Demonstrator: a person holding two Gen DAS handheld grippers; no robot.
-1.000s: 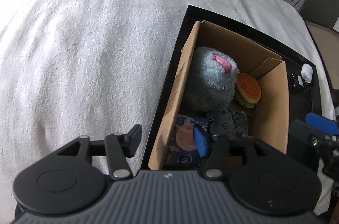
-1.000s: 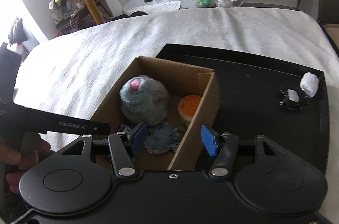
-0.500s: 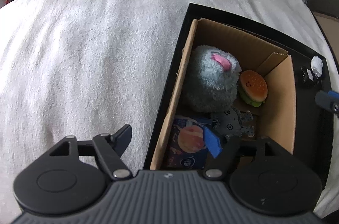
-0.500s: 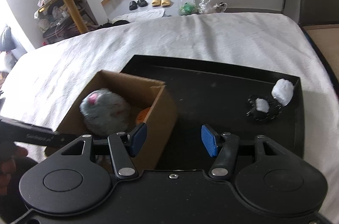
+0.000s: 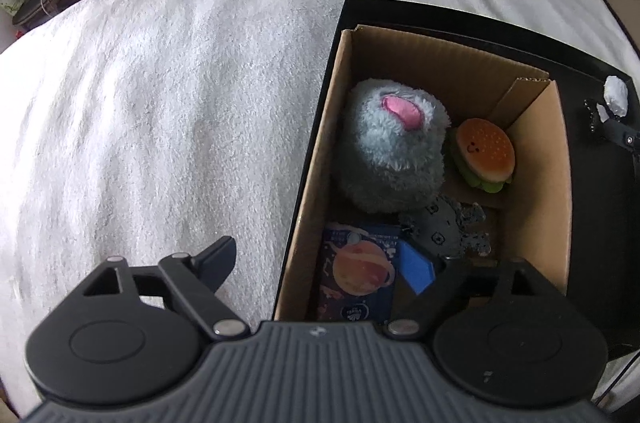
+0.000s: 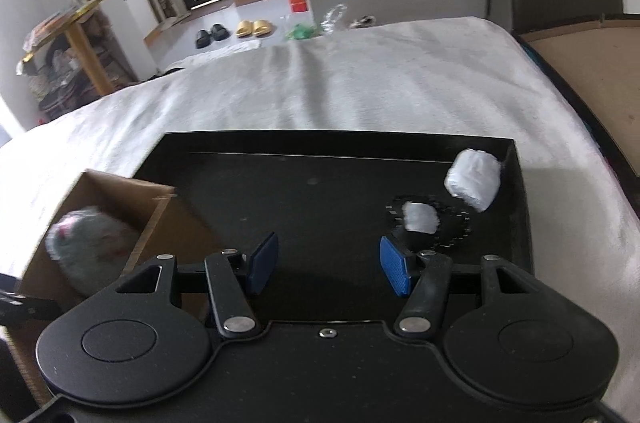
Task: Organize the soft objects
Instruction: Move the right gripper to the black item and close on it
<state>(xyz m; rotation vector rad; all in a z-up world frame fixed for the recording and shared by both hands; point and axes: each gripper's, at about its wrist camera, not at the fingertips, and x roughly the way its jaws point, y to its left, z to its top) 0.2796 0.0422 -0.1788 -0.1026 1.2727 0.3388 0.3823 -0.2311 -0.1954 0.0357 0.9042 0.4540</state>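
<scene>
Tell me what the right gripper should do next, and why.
Probably ease forward over the black ring: the right gripper is open and empty, aimed near it, while the ring and white wad lie loose on the tray, outside the box.

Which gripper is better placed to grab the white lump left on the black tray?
Right. The right gripper is open over the tray, the lump just ahead; the left gripper straddles the box wall.
</scene>
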